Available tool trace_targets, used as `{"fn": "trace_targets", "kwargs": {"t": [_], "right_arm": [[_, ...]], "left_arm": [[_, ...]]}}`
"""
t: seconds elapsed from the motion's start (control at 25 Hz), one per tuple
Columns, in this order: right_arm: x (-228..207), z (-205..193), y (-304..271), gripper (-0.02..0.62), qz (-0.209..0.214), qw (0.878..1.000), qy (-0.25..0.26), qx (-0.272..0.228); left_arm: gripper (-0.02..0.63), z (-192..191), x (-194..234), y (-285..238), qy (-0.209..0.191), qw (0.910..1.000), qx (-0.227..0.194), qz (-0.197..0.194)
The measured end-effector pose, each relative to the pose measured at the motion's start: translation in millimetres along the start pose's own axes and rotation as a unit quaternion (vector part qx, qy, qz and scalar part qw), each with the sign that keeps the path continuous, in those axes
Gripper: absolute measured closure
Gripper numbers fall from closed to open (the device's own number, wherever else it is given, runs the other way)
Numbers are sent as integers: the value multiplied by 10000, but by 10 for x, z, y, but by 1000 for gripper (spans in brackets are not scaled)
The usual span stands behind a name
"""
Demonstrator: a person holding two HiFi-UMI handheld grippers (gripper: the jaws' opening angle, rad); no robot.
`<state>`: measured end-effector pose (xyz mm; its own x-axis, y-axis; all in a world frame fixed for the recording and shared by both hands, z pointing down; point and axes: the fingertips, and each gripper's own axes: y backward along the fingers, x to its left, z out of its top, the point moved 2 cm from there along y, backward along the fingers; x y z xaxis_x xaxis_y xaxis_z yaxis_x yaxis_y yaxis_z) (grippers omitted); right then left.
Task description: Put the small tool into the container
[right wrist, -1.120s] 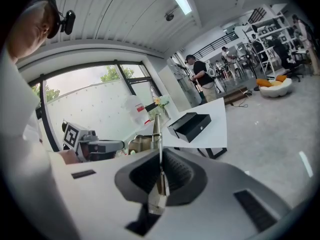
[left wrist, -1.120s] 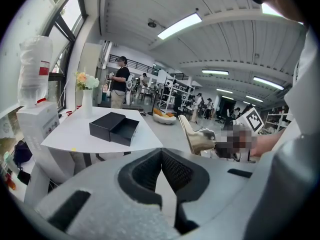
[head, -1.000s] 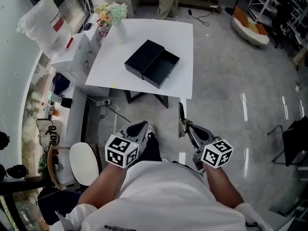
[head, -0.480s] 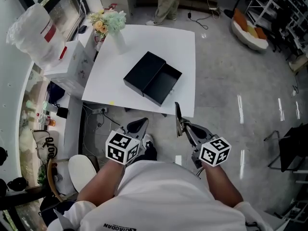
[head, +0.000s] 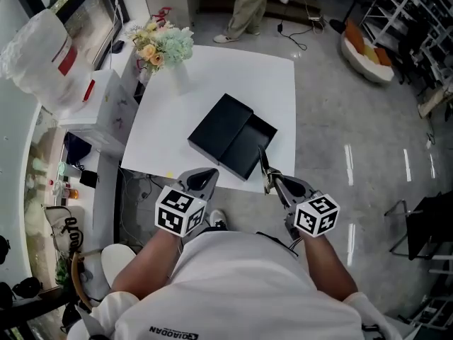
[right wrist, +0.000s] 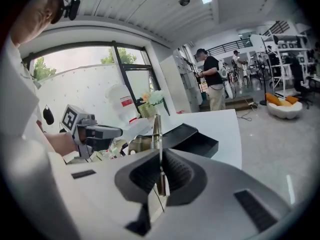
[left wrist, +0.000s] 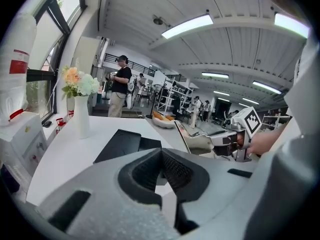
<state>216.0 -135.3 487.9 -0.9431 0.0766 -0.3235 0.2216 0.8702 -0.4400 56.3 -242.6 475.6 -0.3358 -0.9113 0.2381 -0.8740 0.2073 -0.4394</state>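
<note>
My right fingers (right wrist: 182, 173) are clenched on the small tool (right wrist: 157, 134), a thin metal piece that sticks up and forward out of them. My left fingers (left wrist: 142, 170) are pressed together with nothing in them. Both hang just short of the white counter's (head: 276, 83) near edge. On it lies the open black container (head: 249, 147), its lid (head: 220, 126) touching alongside; the tool is outside it.

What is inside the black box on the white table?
The open half of the black box looks empty, just a dark floor. The small tool in the right fingers covers a bit of its near edge, and nothing shows under the flat lid half.
</note>
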Motion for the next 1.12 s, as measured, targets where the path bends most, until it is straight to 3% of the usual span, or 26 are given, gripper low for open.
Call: {"fn": "trace_targets", "kwargs": {"t": [0.44, 0.92, 1.12], "right_arm": [[-146, 193, -400, 584, 124, 9998, 92, 111], [-530, 429, -618, 584, 751, 9953, 410, 453], [-670, 459, -749, 584, 923, 9894, 881, 700]], "left_arm": [[597, 63, 277, -251, 58, 9998, 176, -14], [597, 222, 233, -514, 427, 9975, 14, 563], [597, 246, 263, -561, 548, 9951, -27, 816]]}}
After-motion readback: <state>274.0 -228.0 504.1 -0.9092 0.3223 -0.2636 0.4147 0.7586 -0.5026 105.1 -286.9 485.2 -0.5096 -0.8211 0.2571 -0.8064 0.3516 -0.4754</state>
